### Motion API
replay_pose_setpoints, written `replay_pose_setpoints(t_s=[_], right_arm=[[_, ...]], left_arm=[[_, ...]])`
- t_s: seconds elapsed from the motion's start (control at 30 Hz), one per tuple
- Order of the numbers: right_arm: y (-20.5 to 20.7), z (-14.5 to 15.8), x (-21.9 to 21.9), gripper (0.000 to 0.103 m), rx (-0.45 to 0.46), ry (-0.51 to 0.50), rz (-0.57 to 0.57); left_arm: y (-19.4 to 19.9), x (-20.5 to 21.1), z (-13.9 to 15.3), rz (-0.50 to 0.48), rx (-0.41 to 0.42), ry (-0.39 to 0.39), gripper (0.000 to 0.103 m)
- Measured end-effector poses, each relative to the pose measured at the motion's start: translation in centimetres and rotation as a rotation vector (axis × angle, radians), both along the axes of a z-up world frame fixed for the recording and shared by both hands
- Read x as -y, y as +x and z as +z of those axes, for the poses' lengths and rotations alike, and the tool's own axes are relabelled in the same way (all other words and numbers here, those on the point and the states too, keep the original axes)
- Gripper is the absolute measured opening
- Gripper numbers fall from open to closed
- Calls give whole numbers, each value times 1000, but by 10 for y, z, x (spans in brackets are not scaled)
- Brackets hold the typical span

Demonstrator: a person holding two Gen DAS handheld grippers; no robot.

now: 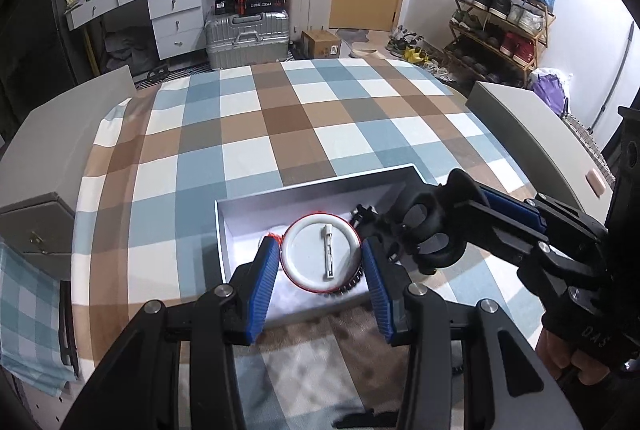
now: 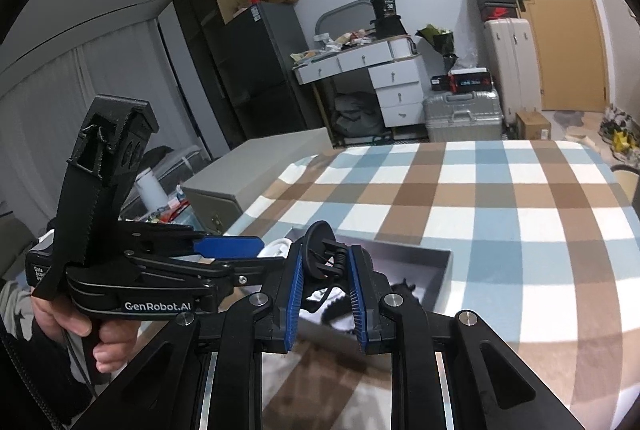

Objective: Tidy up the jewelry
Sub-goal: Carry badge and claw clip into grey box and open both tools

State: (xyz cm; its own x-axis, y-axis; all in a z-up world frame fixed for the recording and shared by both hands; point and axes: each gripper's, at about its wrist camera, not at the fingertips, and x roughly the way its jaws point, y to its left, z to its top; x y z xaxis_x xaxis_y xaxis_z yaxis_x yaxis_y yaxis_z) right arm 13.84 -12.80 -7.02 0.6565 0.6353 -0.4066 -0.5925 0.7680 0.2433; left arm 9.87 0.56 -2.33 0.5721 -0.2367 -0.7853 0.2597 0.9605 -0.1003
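Two grippers hold items above the shallow grey open box (image 1: 320,189) on the checked tablecloth (image 1: 280,117). From the left wrist, we see the left gripper (image 1: 320,262) clamped on a round white red-rimmed pin badge (image 1: 322,253). From the right wrist, the right gripper (image 2: 324,284) clamps a black hair claw clip (image 2: 324,258). We judge sorting underway; next, each needs setting apart.

The right gripper (image 2: 325,278) clamps a black clip (image 2: 325,258) at six o'clock, above a grey box (image 2: 434,262); the left gripper (image 2: 230,248) sits at nine o'clock.
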Motion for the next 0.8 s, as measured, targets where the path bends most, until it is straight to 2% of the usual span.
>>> replay_pose_setpoints(t_s=[0.43, 0.8], right_arm=[[44, -20, -15, 21, -60, -44, 0], [56, -29, -23, 21, -75, -92, -9]], left_arm=[[31, -7, -27, -5, -85, -28, 37], [42, -7, -39, -21, -120, -45, 37]])
